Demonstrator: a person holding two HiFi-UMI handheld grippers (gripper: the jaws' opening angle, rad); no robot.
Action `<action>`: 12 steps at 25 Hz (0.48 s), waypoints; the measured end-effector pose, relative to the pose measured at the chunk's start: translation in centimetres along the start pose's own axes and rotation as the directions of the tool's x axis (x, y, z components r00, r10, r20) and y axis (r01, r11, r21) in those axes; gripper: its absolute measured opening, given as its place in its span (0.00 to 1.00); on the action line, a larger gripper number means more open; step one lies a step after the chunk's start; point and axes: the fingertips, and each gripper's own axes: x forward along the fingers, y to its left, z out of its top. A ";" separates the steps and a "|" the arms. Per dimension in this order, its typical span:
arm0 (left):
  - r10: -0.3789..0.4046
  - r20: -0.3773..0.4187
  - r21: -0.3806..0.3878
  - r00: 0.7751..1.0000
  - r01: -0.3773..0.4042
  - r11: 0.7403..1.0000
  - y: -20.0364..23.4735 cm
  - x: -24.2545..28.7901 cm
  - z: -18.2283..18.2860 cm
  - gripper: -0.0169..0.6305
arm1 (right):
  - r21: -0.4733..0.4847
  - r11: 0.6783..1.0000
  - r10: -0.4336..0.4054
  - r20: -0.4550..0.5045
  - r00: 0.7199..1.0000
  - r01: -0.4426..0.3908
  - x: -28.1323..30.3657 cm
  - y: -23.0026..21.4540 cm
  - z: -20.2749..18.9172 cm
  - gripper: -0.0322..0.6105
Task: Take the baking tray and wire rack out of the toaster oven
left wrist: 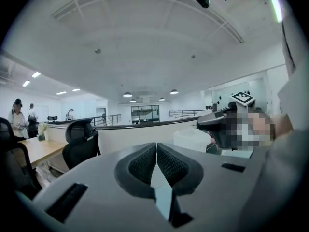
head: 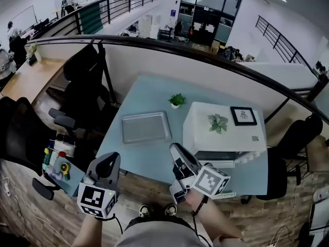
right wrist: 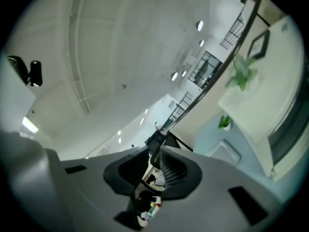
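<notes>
Desk (head: pixel 154 92): pale blue; I see it from above, off its near edge.
Baking tray (head: pixel 146 126): flat on desk, left of centre, twd left edge; bare metal, empty.
Toaster oven (head: pixel 205 138): white, on desk's right side, front twd near edge.
Wire rack: can't pick it out; oven's inside hidden from me.
Sticker (head: pixel 254 138): on oven top, nr its right edge; print too small to read.
Frame (head: pixel 243 116): black, flat on oven top, far-right corner; no legible text.
Sprig (head: pixel 218 122): green, on oven top, just beside frame.
Potted plant (head: pixel 177 100): on desk btwn tray and oven, twd far edge.
L gripper (left wrist: pixel 157 146): jaws together, pads touching, nothing in them; held off desk's near edge, apart from tray.
R gripper (right wrist: pixel 154 151): jaws nearly together, thin gap, nothing in it; over near edge, by oven's front-left corner.
Marker cubes (head: pixel 211 181): black-white squares only, no letters.
</notes>
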 end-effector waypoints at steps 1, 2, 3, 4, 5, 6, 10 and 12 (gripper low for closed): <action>-0.013 0.016 0.020 1.000 0.012 1.000 -0.7 0.1 0.9 0.04 | -0.049 0.999 -0.005 0.033 0.999 0.006 -1.4 0.3 1.1 0.16; -0.025 0.032 0.040 0.999 0.024 0.999 -1.5 0.1 1.7 0.04 | -0.101 0.995 -0.011 0.061 0.998 0.017 -2.7 0.5 2.2 0.16; -0.037 0.043 0.058 0.998 0.035 0.998 -2.2 0.3 2.4 0.04 | -0.157 0.987 -0.017 0.088 0.996 0.031 -4.0 0.8 3.2 0.16; -0.051 0.050 0.069 0.997 0.048 0.996 -2.9 0.5 2.8 0.04 | -0.214 0.976 -0.025 0.112 0.993 0.048 -5.3 1.0 4.2 0.16; -0.070 0.053 0.069 0.996 0.067 0.995 -3.7 0.8 3.2 0.04 | -0.271 0.960 -0.036 0.136 0.990 0.072 -6.6 1.1 5.1 0.16; -0.095 0.056 0.057 0.994 0.091 0.994 -4.5 1.1 3.5 0.04 | -0.325 0.940 -0.051 0.161 0.986 0.101 -7.8 1.2 5.9 0.16; -0.178 0.073 0.021 0.981 0.177 0.984 -7.7 2.7 4.2 0.04 | -0.496 0.836 -0.112 0.265 0.958 0.235 -12.4 1.5 8.7 0.18; -0.212 0.077 0.041 0.974 0.209 0.977 -9.6 3.6 4.6 0.04 | -0.550 0.785 -0.139 0.291 0.947 0.284 -14.5 1.3 9.5 0.20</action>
